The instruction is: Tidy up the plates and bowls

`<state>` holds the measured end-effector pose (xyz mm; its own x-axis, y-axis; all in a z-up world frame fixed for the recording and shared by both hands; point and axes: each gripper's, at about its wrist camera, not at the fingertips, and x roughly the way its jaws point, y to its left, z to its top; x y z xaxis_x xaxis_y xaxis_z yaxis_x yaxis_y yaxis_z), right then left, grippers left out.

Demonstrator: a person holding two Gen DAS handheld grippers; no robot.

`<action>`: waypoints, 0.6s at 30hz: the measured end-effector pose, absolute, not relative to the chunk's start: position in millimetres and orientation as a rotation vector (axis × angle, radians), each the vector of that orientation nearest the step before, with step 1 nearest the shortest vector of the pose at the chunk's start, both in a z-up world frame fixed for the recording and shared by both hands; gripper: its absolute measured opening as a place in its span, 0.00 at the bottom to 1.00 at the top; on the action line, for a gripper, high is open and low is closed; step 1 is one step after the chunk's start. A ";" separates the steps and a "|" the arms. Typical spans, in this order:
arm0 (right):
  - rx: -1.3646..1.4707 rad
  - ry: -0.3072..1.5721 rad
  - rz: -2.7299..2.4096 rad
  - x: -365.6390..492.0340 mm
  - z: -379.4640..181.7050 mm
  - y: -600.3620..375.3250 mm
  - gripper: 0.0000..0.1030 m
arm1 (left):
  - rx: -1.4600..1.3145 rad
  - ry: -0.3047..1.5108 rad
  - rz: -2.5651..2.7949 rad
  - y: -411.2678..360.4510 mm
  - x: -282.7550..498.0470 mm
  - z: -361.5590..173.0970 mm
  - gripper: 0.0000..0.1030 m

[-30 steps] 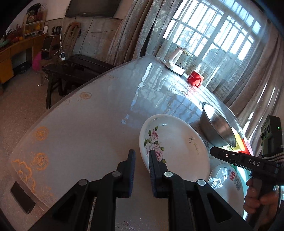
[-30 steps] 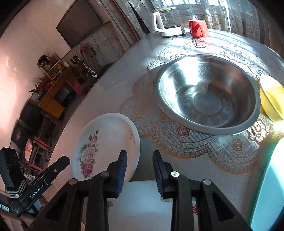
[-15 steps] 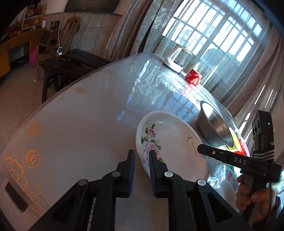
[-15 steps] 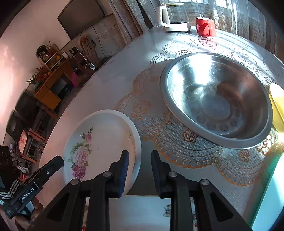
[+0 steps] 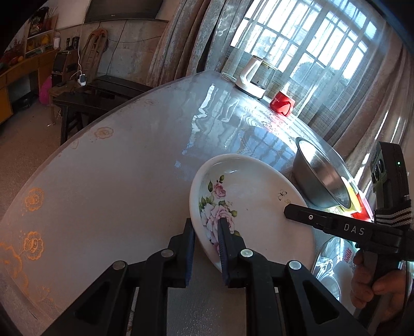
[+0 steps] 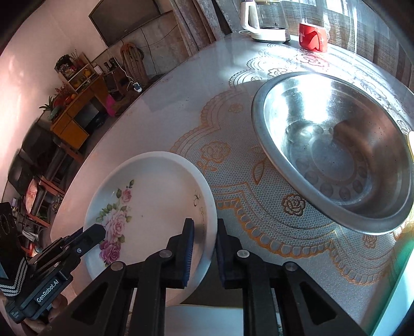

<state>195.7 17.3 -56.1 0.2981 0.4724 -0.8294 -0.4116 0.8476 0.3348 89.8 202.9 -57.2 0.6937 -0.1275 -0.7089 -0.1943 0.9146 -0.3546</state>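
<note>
Sunlight from the barred window point(image 5: 305, 49) is glaring across the round table point(image 5: 108, 181), which is carrying a lace-pattern cover. I am holding the left gripper point(image 5: 205, 248) at the near left rim of the rose-print plate point(image 5: 248, 204), one finger outside the rim and one over the painted roses, the gap narrow around the edge; whether the pads are actually pressing I cannot tell. I am keeping the right gripper point(image 6: 204, 248) at the plate's opposite rim, fingers straddling it the same way, with a slight gap showing on the outer side. Under my right gripper a second white dish point(image 6: 204, 319) is lying nearer to me. Just right of the plate a steel bowl point(image 6: 333, 150) is sitting, and a yellow dish point(image 5: 350, 196) is peeking from behind it. At the far edge a kettle point(image 6: 264, 20) and a red cup point(image 6: 311, 37) are standing side by side.
</note>
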 end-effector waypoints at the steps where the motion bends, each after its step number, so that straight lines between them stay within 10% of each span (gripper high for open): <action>1: 0.071 1.116 0.589 198.0 -54.4 17.2 0.15 | -0.423 0.807 0.041 202.9 91.3 -54.8 0.17; 18: 0.232 0.975 0.563 183.8 -5.0 -38.6 0.15 | -0.292 0.712 -0.047 153.8 99.4 15.5 0.17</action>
<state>183.8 -38.6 -5.0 0.4328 0.5480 -0.7158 -0.3458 0.8342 0.4295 99.4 153.8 15.5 0.7577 -0.1413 -0.6372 -0.0565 0.9584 -0.2797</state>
